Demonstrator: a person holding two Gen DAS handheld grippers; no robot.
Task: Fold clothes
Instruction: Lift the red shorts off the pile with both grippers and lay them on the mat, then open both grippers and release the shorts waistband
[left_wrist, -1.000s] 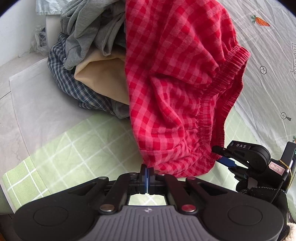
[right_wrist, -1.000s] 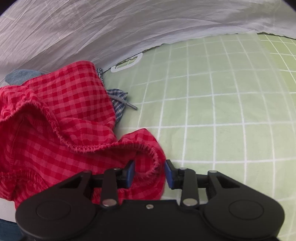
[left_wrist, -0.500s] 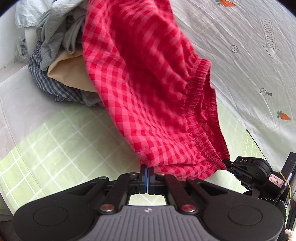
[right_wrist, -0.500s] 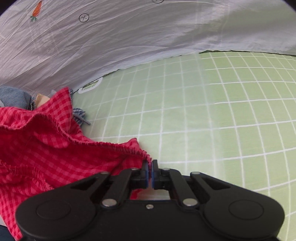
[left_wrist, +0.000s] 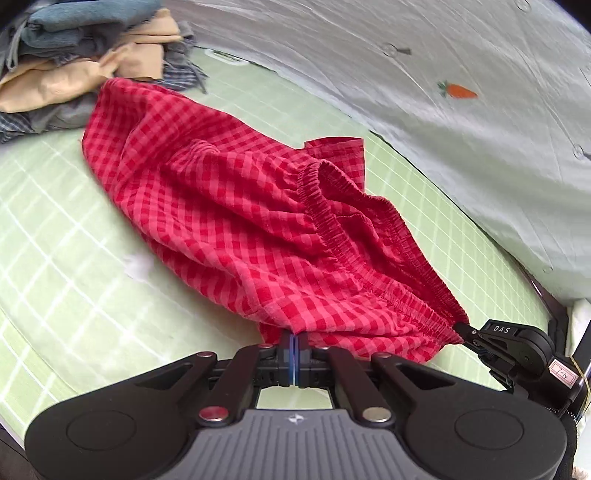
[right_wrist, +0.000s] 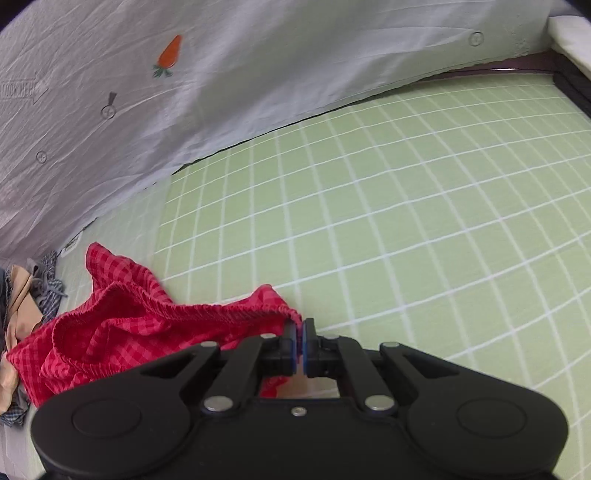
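Once hanging, red checked shorts (left_wrist: 236, 206) now lie flat.

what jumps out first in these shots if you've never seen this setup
The red gingham shorts dominate, stretched over the green grid sheet with the elastic waistband puckered toward the cameras. The left gripper is shut on a near edge of the cloth, and the right gripper pinches a waistband corner. Behind lies a heap of unfolded clothes, and a pale cover with a carrot print borders the sheet.
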